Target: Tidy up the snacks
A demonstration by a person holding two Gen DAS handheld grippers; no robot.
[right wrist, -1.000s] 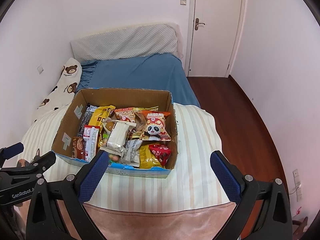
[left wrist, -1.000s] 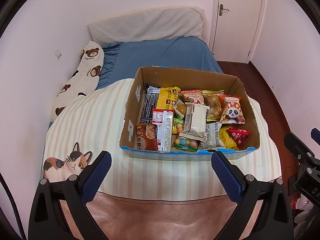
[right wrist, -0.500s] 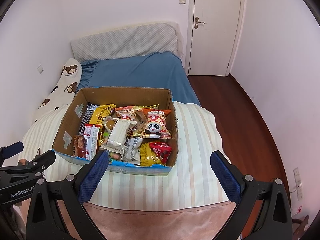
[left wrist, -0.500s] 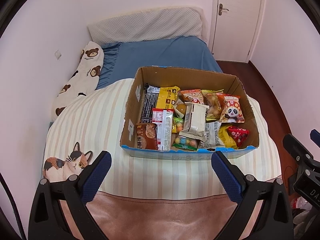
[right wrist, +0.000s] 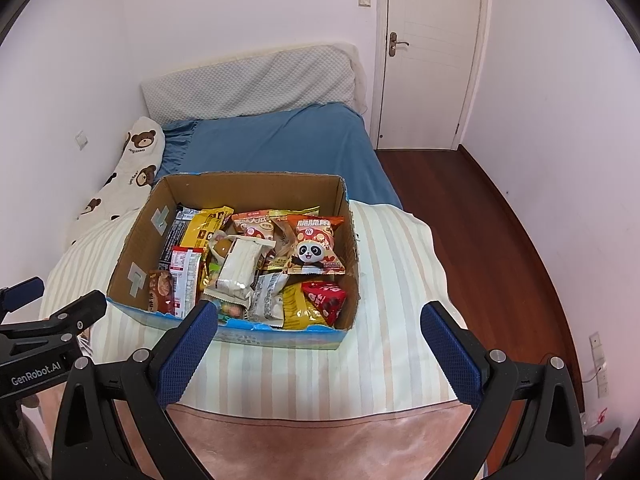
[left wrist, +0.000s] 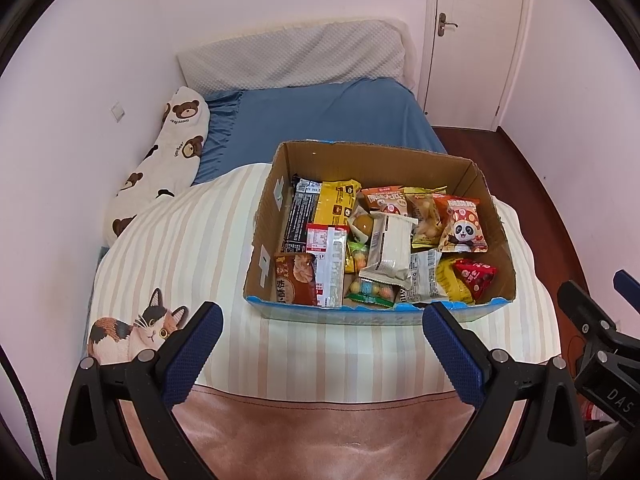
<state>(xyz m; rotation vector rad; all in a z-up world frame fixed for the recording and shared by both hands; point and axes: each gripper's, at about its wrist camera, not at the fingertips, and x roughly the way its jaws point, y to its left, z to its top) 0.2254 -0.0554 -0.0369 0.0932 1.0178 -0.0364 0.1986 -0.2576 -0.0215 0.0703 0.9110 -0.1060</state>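
An open cardboard box [left wrist: 380, 160] is set on the striped blanket [left wrist: 192, 248] at the foot end of the bed, with blue sheet [left wrist: 320, 116] behind it. The box is filled with snack packets lying loosely over one another. A black wrapper [left wrist: 300, 216] and a yellow packet [left wrist: 336, 204] are placed along the left wall; a panda-printed bag [left wrist: 462, 226] is seen at the far right, a red triangular packet [left wrist: 476, 276] in the near right corner, a white packet [left wrist: 390, 248] on top in the middle, and a brown packet [left wrist: 294, 284] in the near left corner. The left gripper [left wrist: 322, 344] is held wide open above the blanket's near edge, short of the box, with nothing between its blue pads. The right gripper [right wrist: 320, 340] is likewise spread wide and empty, its left pad overlapping the box's near wall in view.
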